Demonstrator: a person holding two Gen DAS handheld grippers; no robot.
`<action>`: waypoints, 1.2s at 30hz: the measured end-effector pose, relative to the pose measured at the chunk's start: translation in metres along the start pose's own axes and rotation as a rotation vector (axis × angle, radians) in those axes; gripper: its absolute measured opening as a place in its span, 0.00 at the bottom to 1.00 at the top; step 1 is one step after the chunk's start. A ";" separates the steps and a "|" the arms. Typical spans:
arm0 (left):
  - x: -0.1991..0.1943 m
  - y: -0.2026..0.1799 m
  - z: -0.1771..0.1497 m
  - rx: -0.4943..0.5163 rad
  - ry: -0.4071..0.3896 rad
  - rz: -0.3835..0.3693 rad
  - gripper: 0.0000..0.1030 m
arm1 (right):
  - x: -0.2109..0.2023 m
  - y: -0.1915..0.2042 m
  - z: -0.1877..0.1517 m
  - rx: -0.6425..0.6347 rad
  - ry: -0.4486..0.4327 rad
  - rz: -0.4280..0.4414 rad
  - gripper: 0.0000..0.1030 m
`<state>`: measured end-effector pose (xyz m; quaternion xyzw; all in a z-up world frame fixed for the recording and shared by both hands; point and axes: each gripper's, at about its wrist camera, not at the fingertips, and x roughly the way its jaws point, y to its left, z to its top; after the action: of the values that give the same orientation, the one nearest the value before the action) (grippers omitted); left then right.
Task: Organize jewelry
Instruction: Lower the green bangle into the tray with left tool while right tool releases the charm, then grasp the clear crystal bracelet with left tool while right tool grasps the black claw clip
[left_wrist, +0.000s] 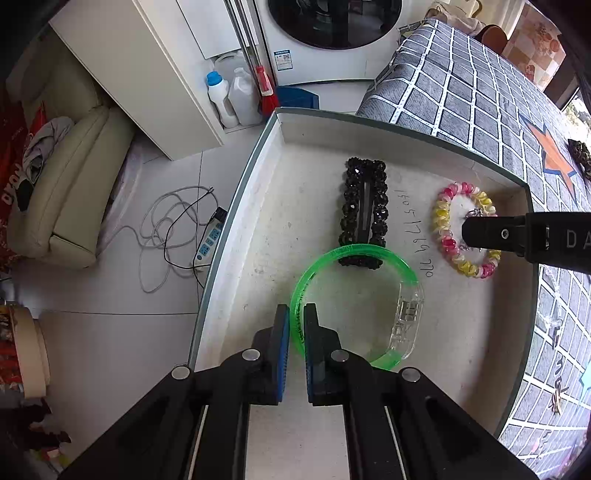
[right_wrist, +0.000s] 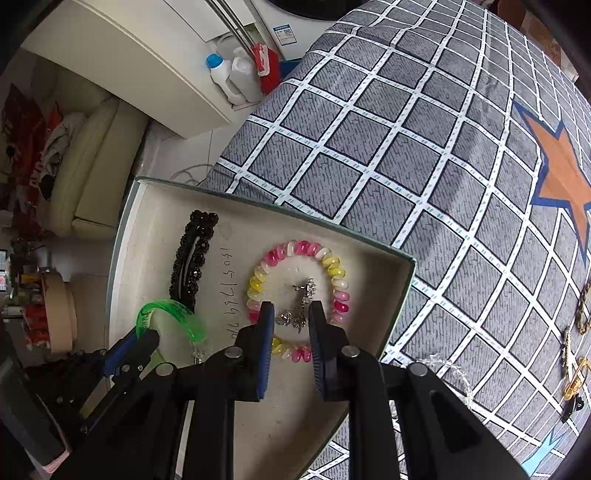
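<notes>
L gripper (left_wrist: 296, 317) is clamping the green bangle (left_wrist: 354, 254) by its near rim, band pinched btwn the blue pads, bangle lying w/ its clear clasp (left_wrist: 408, 321) on the floor of the shallow box (left_wrist: 258, 206). R gripper (right_wrist: 291, 314) is hanging over the silver earring (right_wrist: 301, 306), jaws apart and not pressing on it; earring is sitting inside the pink/yellow coil hair tie (right_wrist: 295, 251), also in the box. Black beaded hair clip (left_wrist: 364, 210) is lying alongside, far end of the bangle touching it. Handwritten digits on box floor (left_wrist: 413, 232) are reading approx "150517 6970", partly unclear. "DA…" is showing on the R gripper body. Box is resting on the grey checked cloth (right_wrist: 388, 147).
</notes>
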<state>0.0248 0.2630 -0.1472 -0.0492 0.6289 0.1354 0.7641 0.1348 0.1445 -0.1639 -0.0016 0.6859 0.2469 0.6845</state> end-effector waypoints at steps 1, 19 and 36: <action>-0.001 0.000 -0.001 0.002 0.002 -0.001 0.13 | -0.002 0.002 -0.002 -0.001 -0.005 0.005 0.37; -0.019 -0.007 -0.007 0.033 0.016 0.003 0.13 | -0.084 -0.046 -0.067 0.106 -0.093 0.050 0.53; -0.032 -0.031 -0.013 0.104 -0.001 -0.004 1.00 | -0.120 -0.152 -0.170 0.391 -0.119 -0.037 0.70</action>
<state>0.0148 0.2253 -0.1213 -0.0107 0.6345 0.1008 0.7662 0.0344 -0.0874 -0.1123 0.1333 0.6791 0.0960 0.7154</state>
